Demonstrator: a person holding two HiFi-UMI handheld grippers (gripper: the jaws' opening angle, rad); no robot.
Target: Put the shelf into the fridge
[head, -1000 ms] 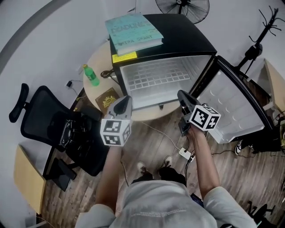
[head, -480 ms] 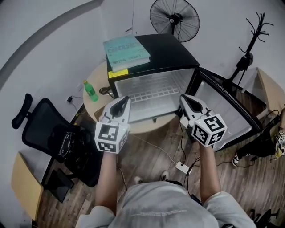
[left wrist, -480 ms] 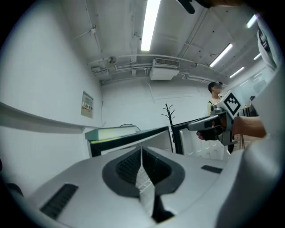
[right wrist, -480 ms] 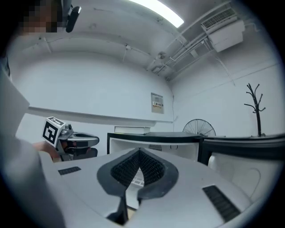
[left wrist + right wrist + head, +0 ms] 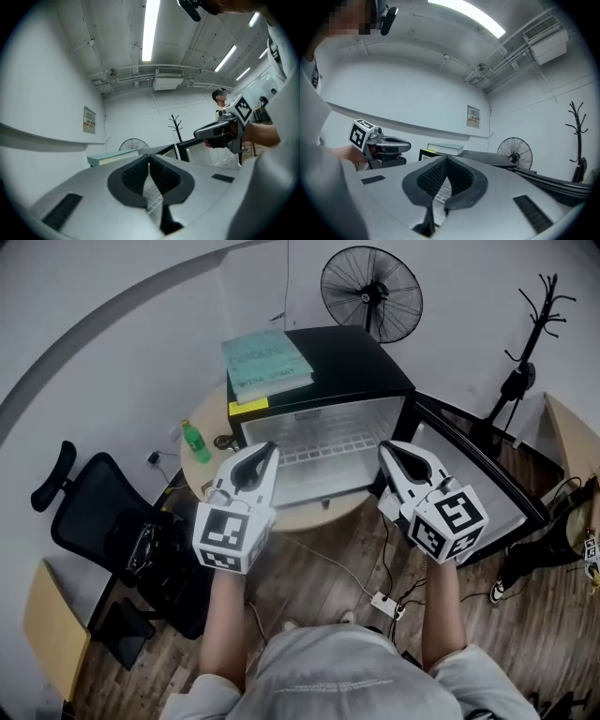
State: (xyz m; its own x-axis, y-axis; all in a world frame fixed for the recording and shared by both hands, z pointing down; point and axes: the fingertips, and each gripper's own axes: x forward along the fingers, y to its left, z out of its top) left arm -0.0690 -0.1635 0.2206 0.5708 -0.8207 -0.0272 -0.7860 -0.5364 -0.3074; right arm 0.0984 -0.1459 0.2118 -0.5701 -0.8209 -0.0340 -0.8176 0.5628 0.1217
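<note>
I see the shelf (image 5: pixel 323 446) already lying inside the open fridge (image 5: pixel 356 362), so the task looks done to me. My left tool (image 5: pixel 265 454) and right tool (image 5: pixel 386 450) are both closed and hold nothing. Perhaps only the door (image 5: pixel 473 465) is left to close.

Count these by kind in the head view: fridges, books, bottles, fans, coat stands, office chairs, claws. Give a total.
Fridge: 1
Book: 1
Green bottle: 1
Standing fan: 1
Coat stand: 1
Office chair: 1
Claws: 2, the left claw and the right claw
Total: 8
</note>
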